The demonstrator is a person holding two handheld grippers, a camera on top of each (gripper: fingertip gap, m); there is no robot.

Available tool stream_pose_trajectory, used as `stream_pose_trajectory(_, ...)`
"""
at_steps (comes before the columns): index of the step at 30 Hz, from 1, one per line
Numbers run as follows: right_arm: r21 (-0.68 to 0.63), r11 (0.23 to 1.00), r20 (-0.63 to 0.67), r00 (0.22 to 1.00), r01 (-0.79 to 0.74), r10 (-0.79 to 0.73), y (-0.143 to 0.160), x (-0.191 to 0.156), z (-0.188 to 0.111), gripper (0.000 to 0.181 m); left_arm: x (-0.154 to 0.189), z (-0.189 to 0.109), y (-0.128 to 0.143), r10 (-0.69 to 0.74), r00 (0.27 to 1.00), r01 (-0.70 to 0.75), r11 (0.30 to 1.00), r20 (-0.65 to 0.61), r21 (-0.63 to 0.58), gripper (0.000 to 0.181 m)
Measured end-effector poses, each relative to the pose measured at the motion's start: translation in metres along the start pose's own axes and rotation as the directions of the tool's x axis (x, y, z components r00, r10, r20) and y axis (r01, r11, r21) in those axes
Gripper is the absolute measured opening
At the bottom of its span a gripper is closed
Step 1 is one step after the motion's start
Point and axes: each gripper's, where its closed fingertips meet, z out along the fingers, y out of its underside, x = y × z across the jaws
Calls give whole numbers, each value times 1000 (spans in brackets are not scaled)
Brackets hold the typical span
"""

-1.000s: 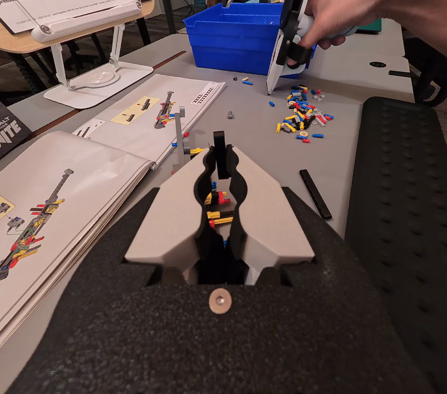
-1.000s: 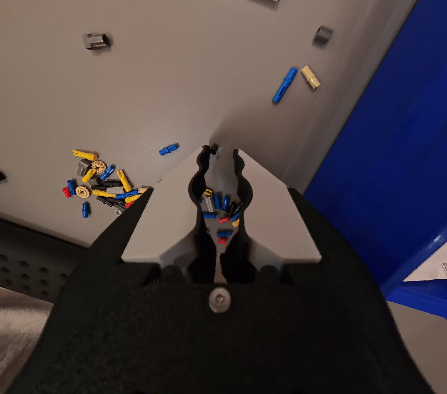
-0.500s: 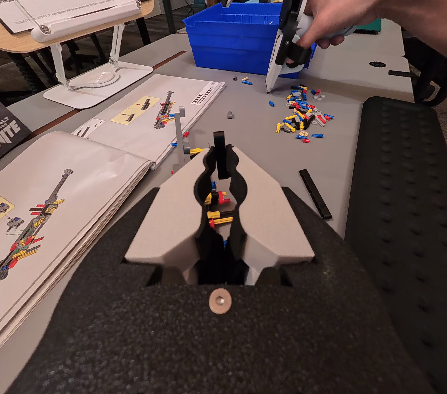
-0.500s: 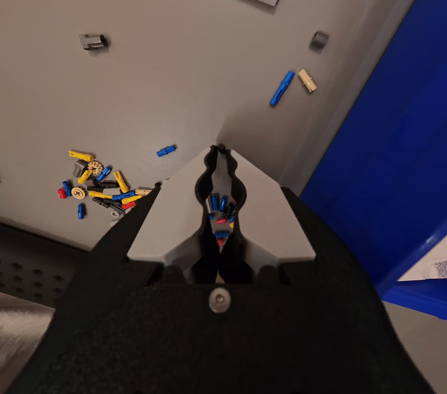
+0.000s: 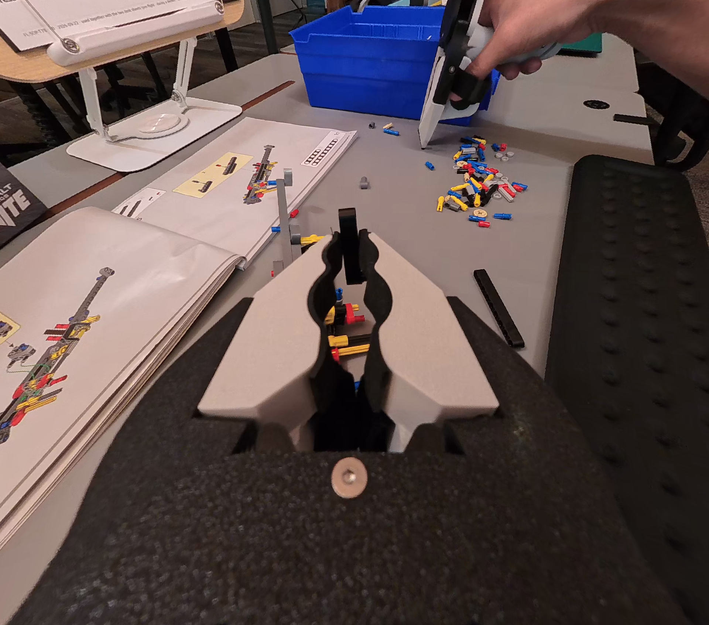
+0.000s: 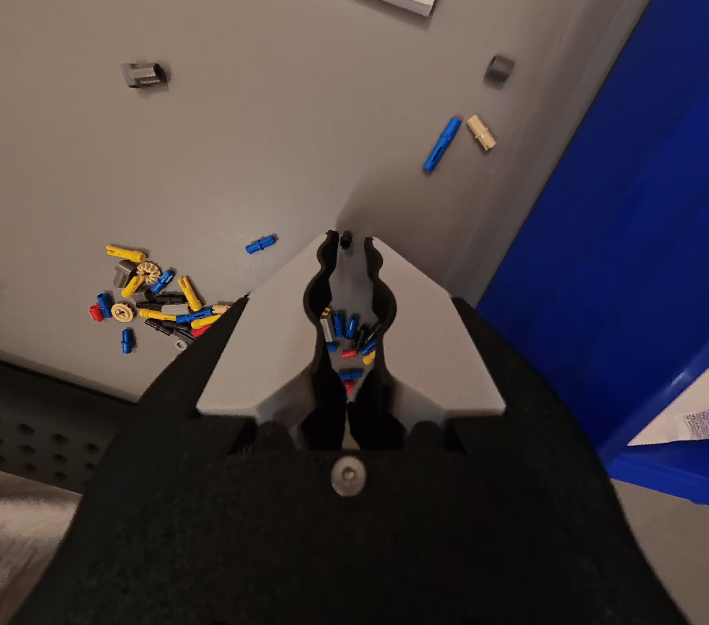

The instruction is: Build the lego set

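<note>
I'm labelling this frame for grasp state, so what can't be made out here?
- Small black pin at the right hand-held gripper tips: right wrist view, too small to tell if it is pinched or loose.
- Lego assembly: left wrist view, mostly hidden behind the left hand-held gripper, shut on its black beam.
- Blue bin contents: hidden by its walls in both views.
- Parts pile: right wrist view, partly covered by the gripper body.

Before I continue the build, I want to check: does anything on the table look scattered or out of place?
Only strays. Most small pieces lie in one loose heap, but a blue pin, a tan pin and a dark grey ring lie apart from it, near the blue bin.
</note>
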Motion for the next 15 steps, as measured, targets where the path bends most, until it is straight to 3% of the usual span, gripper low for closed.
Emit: stream_pose_trajectory(15, 5, 1000, -6, 1000, 0, 0, -2, 1, -1, 10, 0, 0, 0, -2, 1000, 2, 1000, -1, 0, 6)
